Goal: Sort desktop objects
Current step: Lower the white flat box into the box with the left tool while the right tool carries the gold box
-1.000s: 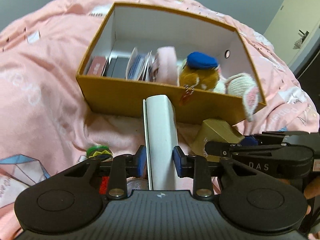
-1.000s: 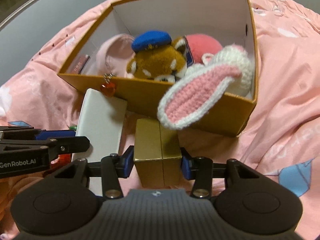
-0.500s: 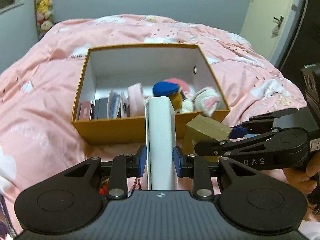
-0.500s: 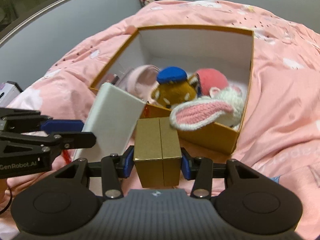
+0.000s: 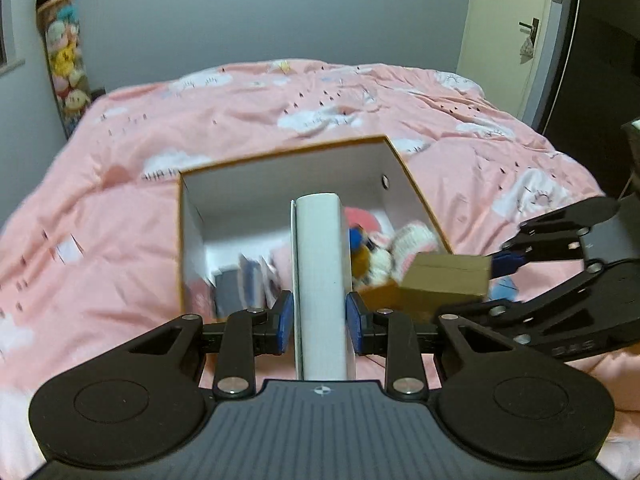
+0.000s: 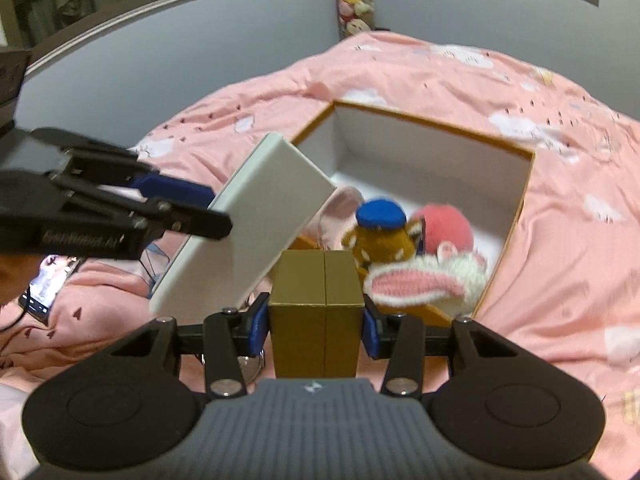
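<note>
Left gripper (image 5: 319, 316) clamps white box (image 5: 322, 280) | right gripper (image 6: 316, 330) clamps gold box (image 6: 318, 312) | both raised at storage box (image 6: 516, 216) near edge, likely for dropping in.

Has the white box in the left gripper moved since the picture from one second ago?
Yes. The white box was low in front of the orange storage box wall; now it is raised, its top over the open inside.

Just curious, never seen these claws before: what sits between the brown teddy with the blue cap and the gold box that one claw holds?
In the right wrist view, the storage box's near wall lies between the teddy and the gold box.
</note>
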A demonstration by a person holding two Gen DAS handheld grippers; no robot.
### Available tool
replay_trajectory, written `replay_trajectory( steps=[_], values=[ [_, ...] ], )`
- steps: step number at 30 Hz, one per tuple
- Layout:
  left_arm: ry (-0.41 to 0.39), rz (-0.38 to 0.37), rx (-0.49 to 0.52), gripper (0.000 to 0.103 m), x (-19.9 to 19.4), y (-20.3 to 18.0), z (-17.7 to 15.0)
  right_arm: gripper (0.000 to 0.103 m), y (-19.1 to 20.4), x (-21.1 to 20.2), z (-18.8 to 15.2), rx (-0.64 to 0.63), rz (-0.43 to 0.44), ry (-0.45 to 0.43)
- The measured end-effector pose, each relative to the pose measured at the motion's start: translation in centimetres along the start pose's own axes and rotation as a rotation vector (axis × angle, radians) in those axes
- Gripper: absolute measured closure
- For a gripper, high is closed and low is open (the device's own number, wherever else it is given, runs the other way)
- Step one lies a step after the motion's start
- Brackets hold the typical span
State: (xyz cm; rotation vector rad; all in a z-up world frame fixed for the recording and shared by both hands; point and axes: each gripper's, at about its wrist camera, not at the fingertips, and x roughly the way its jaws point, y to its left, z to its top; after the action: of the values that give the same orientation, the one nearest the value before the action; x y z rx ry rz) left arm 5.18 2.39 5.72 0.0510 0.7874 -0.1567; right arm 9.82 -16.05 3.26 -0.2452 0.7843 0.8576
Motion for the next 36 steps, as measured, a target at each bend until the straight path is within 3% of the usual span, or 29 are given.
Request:
replay_trajectory(
  steps=[10, 21, 31, 32, 33, 36],
  values=[
    [-0.024, 0.132, 0.192, 0.071, 2.3, 1.8, 4.3, 0.056, -2.4, -0.5, 4.9, -0.07, -0.049, -0.123],
    [0.027, 0.203, 0.543, 0.071, 10.7, 1.0, 7.5, 0.056, -6.6, 5.5, 9.1, -0.071, -0.066, -0.095],
    [0.033, 0.211, 0.861, 0.071, 17.2, -0.3, 6.0, 0.056, -10.1, 9.0, 10.8, -0.101, -0.113, -0.07],
    [0.024, 0.219, 0.896, 0.08, 17.6, -0.5, 5.6, 0.056, -10.3, 9.3, 10.8, -0.099, -0.114, -0.065],
    [0.008, 0.24, 0.951, 0.102, 18.1, -0.7, 5.1, 0.056, -10.5, 9.5, 10.8, -0.097, -0.114, -0.06],
    [-0.05, 0.262, 1.061, 0.101, 18.7, -1.1, 4.1, 0.055, -10.8, 10.4, 10.6, -0.098, -0.114, -0.042]
  ],
)
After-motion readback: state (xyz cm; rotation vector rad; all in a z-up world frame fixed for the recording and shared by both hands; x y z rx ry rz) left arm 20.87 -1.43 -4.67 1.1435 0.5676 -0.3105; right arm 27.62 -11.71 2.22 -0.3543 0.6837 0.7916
